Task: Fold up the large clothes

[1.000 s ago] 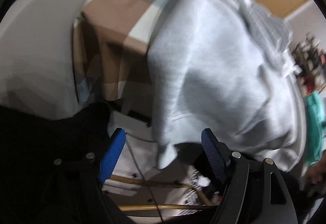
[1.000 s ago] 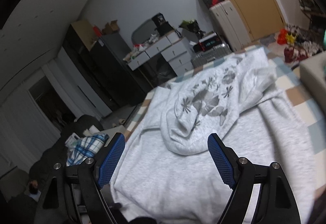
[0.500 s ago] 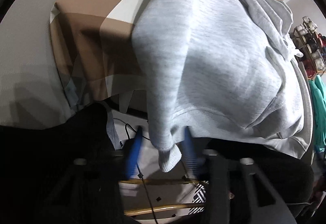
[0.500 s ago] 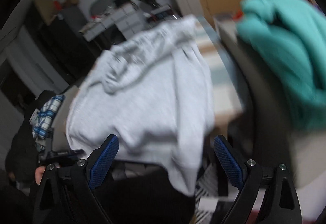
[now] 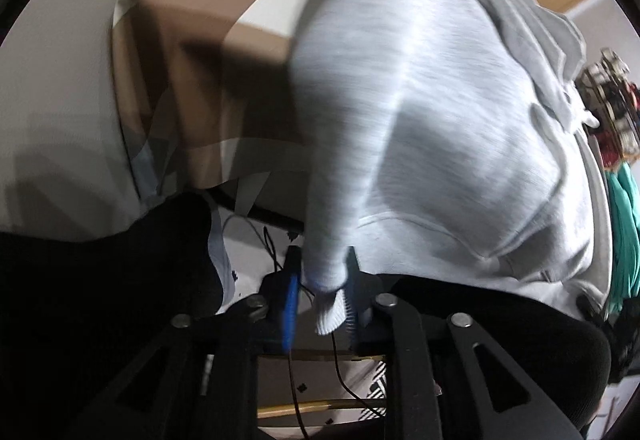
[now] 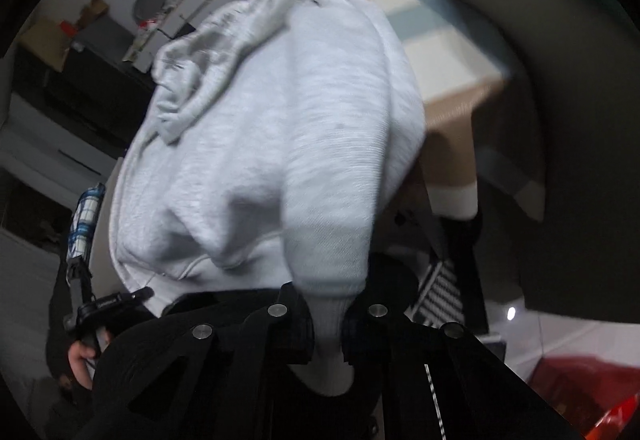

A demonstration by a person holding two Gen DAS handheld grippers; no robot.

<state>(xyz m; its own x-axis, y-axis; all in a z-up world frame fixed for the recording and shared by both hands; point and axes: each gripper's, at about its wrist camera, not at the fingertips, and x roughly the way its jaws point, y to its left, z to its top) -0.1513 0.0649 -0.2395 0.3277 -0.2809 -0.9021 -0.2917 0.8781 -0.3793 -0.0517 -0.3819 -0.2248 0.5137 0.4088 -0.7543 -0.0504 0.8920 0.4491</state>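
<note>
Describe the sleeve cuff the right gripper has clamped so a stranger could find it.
Start at the checked bedspread, where a light grey hoodie lies draped over the edge. Its hanging sleeve ends in a ribbed cuff, pinched by the right gripper.

Right tool [image 6: 327, 314] clamped on ribbed cuff [image 6: 328, 324] of grey sweatshirt [image 6: 272, 143]; jaws just closed in, cuff pinched between them. Sleeve runs up from cuff to body of garment, which drapes over desk edge. Checked cloth [image 6: 436, 79] covers desk at right. Hand [image 6: 82, 358] at lower left grips other tool's handle. View blurred.
</note>
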